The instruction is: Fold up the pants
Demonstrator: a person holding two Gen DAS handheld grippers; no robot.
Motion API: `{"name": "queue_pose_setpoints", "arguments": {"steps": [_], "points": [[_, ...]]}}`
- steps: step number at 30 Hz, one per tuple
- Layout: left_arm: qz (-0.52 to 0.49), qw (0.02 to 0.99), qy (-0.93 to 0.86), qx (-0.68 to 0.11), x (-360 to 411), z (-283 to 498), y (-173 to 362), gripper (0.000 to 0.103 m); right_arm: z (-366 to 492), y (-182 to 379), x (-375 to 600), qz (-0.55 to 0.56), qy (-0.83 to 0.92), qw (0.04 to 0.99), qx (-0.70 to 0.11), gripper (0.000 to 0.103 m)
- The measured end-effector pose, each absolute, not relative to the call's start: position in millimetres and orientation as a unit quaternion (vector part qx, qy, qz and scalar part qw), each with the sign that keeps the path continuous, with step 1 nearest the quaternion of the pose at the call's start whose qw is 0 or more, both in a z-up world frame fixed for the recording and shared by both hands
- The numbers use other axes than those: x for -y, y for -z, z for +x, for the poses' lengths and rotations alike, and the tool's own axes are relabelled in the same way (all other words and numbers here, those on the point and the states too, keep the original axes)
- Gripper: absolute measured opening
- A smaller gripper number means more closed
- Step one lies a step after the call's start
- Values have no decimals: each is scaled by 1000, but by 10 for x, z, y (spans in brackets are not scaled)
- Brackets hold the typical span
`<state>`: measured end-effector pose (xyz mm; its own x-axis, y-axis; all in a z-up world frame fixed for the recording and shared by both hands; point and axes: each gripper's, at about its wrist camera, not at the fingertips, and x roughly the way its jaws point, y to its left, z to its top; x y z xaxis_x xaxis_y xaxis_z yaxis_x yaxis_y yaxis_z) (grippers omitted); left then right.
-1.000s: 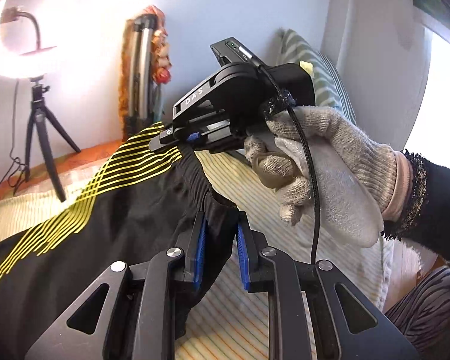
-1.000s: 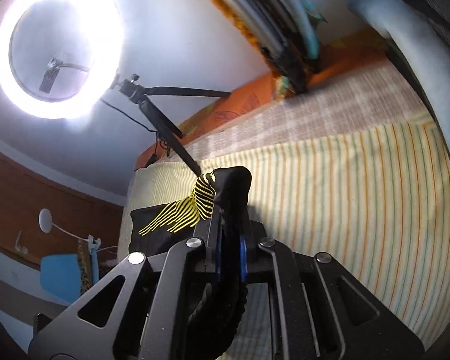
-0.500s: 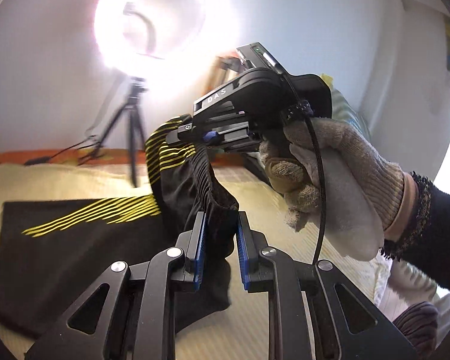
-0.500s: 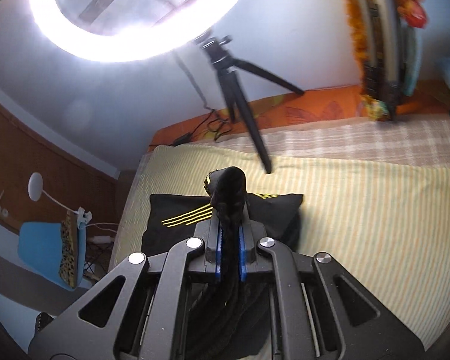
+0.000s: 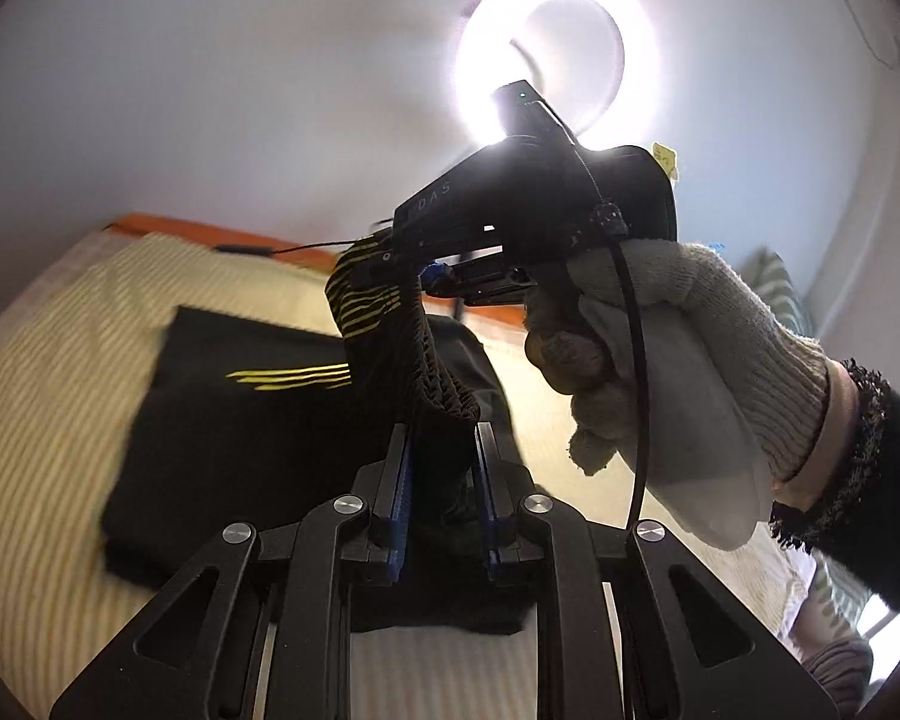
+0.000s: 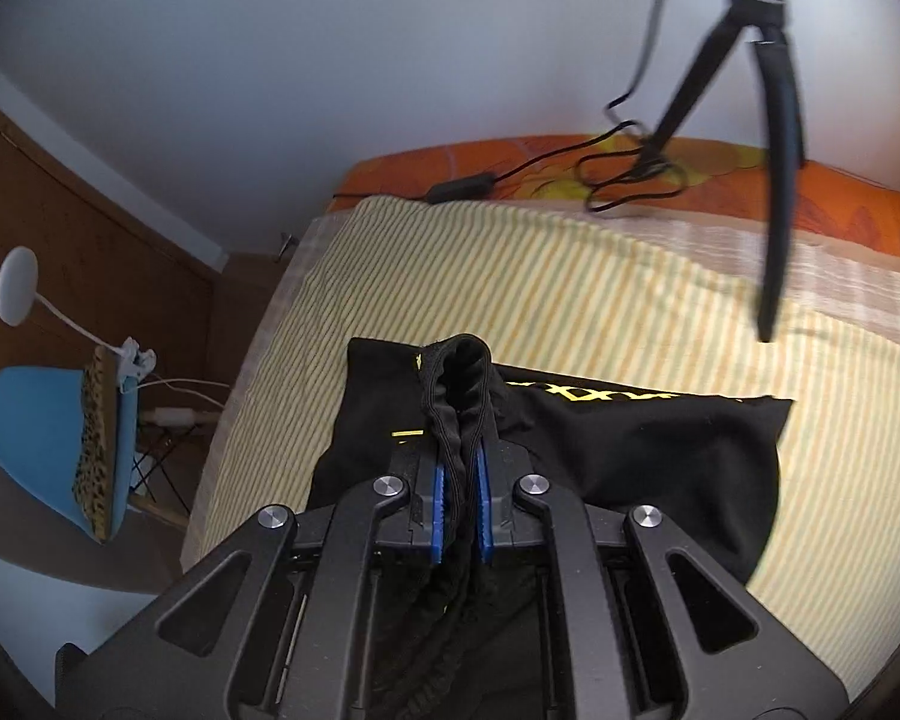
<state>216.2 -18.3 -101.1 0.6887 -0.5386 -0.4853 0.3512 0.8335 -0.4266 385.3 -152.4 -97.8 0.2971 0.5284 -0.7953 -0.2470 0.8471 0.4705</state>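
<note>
While the striped bedsheet (image 6: 570,300) spreads beneath, the left gripper (image 5: 441,468) is clamped on a bunch of the black pants (image 5: 240,432), whose waistband rises between its blue pads. Just beyond, the gloved right hand (image 5: 660,360) holds the right gripper (image 6: 459,468), also clamped on a waistband fold. The rest of the pants lies folded on the sheet below both. Farther off, a tripod (image 6: 768,120) stands with a cable (image 6: 618,180) on the orange border, and a ring light (image 5: 546,54) glares against the wall.
</note>
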Motion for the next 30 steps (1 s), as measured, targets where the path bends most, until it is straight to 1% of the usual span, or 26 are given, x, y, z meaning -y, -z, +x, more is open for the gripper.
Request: {"name": "queue_pose_setpoints", "arguments": {"steps": [9, 14, 16, 17, 18, 19, 21, 23, 26, 30], "points": [[-180, 903, 194, -339, -271, 2176, 1279, 17, 3938, 1335, 827, 86, -254, 776, -571, 9], [-170, 902, 172, -357, -318, 2134, 1287, 17, 3959, 1481, 666, 73, -251, 771, -580, 9], [-161, 903, 156, -367, -311, 2135, 1296, 21, 3964, 1495, 619, 68, -257, 770, -581, 9], [-159, 903, 147, -371, -315, 2118, 1294, 21, 3975, 1489, 599, 64, -260, 768, -582, 14], [-155, 904, 137, -375, -321, 2078, 1287, 24, 3979, 1470, 595, 66, -265, 766, -581, 16], [-147, 905, 126, -379, -331, 2067, 1300, 28, 3984, 1442, 605, 71, -272, 765, -579, 19], [-123, 911, 88, -383, -360, 2026, 1262, 37, 3982, 1334, 668, 94, -293, 766, -565, 37], [-108, 917, 62, -379, -390, 1984, 1203, 37, 3971, 1191, 791, 113, -309, 772, -543, 43], [-81, 921, 60, -377, -360, 1931, 1086, 37, 3949, 1044, 992, 118, -318, 785, -518, 44], [-50, 915, 109, -386, -207, 1964, 998, 37, 3905, 1014, 1157, 97, -320, 791, -512, 44]]}}
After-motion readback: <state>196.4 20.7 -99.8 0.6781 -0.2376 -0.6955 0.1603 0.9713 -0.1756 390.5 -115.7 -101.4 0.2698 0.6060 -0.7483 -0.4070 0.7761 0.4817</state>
